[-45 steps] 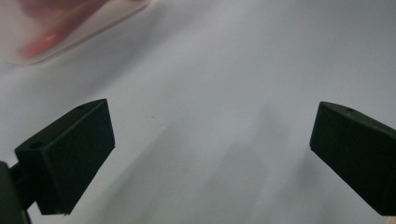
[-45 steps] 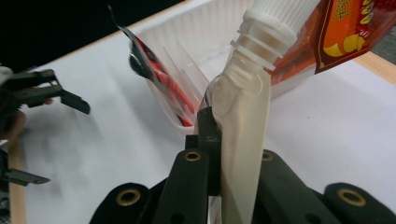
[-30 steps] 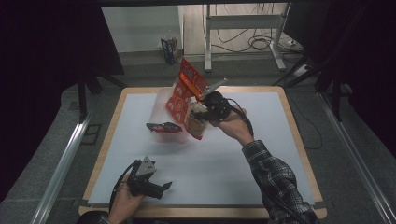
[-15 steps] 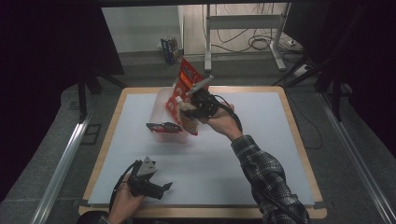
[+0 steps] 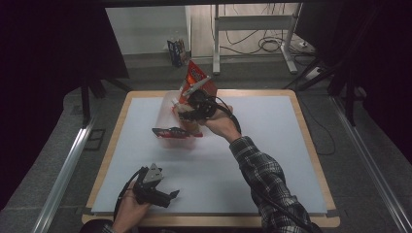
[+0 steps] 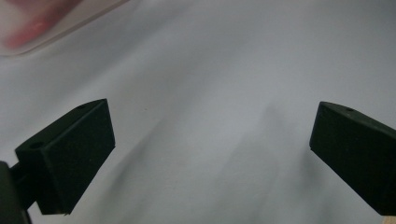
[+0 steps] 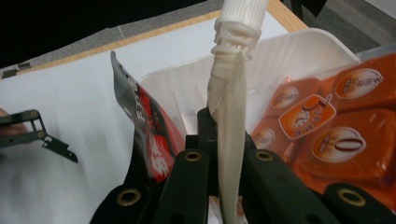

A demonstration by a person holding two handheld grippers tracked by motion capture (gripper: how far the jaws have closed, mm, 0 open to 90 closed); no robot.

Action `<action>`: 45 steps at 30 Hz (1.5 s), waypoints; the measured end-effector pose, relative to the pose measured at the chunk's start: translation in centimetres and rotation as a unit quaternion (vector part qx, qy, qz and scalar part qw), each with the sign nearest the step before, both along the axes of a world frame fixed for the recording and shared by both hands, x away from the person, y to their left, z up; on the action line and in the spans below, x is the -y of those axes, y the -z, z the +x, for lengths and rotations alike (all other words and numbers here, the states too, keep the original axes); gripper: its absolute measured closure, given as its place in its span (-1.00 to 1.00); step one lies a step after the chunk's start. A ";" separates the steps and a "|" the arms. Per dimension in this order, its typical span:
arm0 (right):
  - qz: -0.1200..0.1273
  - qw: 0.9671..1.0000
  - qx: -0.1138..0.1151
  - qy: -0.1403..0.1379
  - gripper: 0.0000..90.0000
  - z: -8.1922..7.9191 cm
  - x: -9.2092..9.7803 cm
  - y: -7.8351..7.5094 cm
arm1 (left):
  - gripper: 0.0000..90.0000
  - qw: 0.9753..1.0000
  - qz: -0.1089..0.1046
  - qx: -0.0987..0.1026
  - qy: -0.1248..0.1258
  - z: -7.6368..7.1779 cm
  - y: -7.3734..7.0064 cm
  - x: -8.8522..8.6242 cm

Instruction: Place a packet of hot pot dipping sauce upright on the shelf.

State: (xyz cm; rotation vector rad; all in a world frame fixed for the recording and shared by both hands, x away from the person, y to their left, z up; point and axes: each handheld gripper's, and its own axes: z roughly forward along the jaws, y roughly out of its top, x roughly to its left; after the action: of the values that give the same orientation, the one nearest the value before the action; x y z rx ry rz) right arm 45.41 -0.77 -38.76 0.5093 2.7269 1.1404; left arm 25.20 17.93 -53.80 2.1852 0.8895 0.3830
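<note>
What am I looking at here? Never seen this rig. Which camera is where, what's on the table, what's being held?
No robot: a person holds a two-jaw claw in each hand. The high view looks down on a white table from above the person's side. The other two cameras ride on the claws and look along their black jaws.

The left claw rests near the table's front edge, jaws wide apart with nothing between them.

The right claw is farther back, shut on a flattened white tube with a ribbed cap. It holds the tube over a clear plastic tray, beside orange packets and a red-and-black wrapper.
</note>
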 end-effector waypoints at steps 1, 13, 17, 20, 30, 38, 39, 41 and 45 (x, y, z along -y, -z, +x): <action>0.002 1.000 -0.002 0.000 0.95 0.1 -0.2 0.1 | -1.00 1.000 0.000 0.000 0.000 0.0 0.0 0.0; 0.007 1.000 -0.011 -0.012 0.95 0.7 -2.7 1.5 | -1.00 1.000 0.002 -0.001 0.000 -0.1 0.0 0.0; 0.010 1.000 -0.018 -0.008 0.95 1.1 -2.8 2.2 | -1.00 1.000 0.002 -0.001 0.000 -0.1 0.0 0.0; 0.012 1.000 -0.020 -0.007 0.95 1.3 -2.8 2.6 | -1.00 1.000 0.003 -0.002 0.001 -0.1 0.0 0.0; 0.005 1.000 -0.022 -0.010 0.94 1.5 -2.8 3.7 | -1.00 1.000 0.007 -0.003 0.002 -0.1 0.1 0.1; 0.001 1.000 -0.024 -0.013 0.93 1.7 -2.7 4.6 | -1.00 1.000 0.011 -0.005 0.004 -0.1 0.1 0.2; 0.002 1.000 -0.024 -0.012 0.93 1.7 -2.6 4.6 | -1.00 1.000 0.011 -0.005 0.004 -0.1 0.1 0.2; 0.004 1.000 -0.026 -0.011 0.92 1.8 -2.5 4.7 | -1.00 1.000 0.011 -0.005 0.003 -0.1 0.2 0.2; -0.001 1.000 -0.027 -0.011 0.86 1.8 -2.3 4.9 | -1.00 1.000 0.012 -0.006 0.003 -0.1 0.2 0.2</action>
State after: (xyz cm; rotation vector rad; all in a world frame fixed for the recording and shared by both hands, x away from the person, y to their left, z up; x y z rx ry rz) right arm 47.25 1.49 -43.71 0.5189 2.7846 1.1461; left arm 25.07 17.69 -53.99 2.2127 0.8882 0.3800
